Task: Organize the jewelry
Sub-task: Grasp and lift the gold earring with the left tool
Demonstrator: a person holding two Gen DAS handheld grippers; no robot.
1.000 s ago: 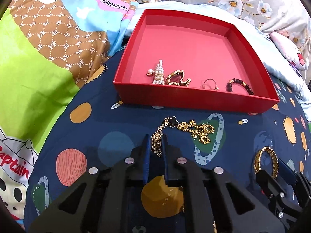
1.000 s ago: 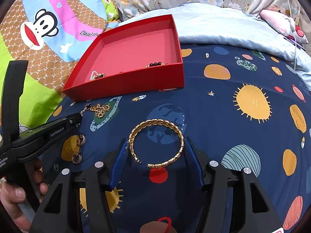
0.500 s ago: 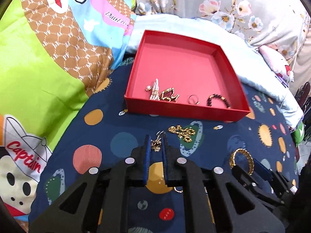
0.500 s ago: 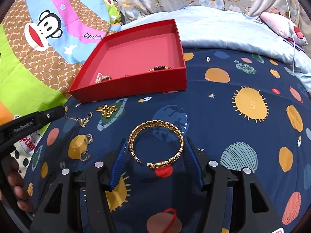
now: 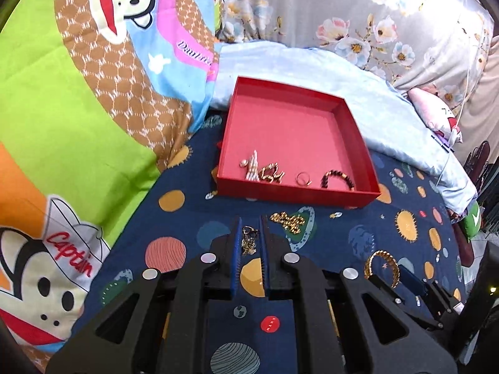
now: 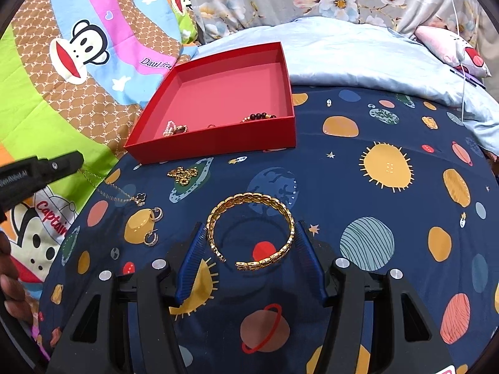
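My left gripper (image 5: 249, 221) is shut on a thin gold necklace (image 5: 249, 243). In the right wrist view the chain hangs from that gripper (image 6: 53, 168) down to its black clover pendant (image 6: 142, 198), just above the bedspread. My right gripper (image 6: 251, 225) is shut on a wide gold bangle (image 6: 249, 201), with a pad pressing each side and the bangle held off the fabric. The red box (image 5: 296, 191) lies ahead on the bed. It holds a pearl piece (image 5: 252, 168), a gold brooch (image 5: 273, 174), a ring (image 5: 303, 179) and a dark bead bracelet (image 5: 338, 177).
A clump of gold chain (image 6: 184, 174) lies on the navy planet bedspread (image 6: 386, 168) just before the box. Two hoop earrings (image 6: 154, 226) lie left of the bangle. Cartoon quilt (image 5: 78, 124) on the left, pale blue blanket (image 6: 343, 53) and floral pillows behind.
My left gripper has risen and drawn back from the box, lifting the necklace off the bedspread. My right gripper has risen slightly with the bangle still in it.
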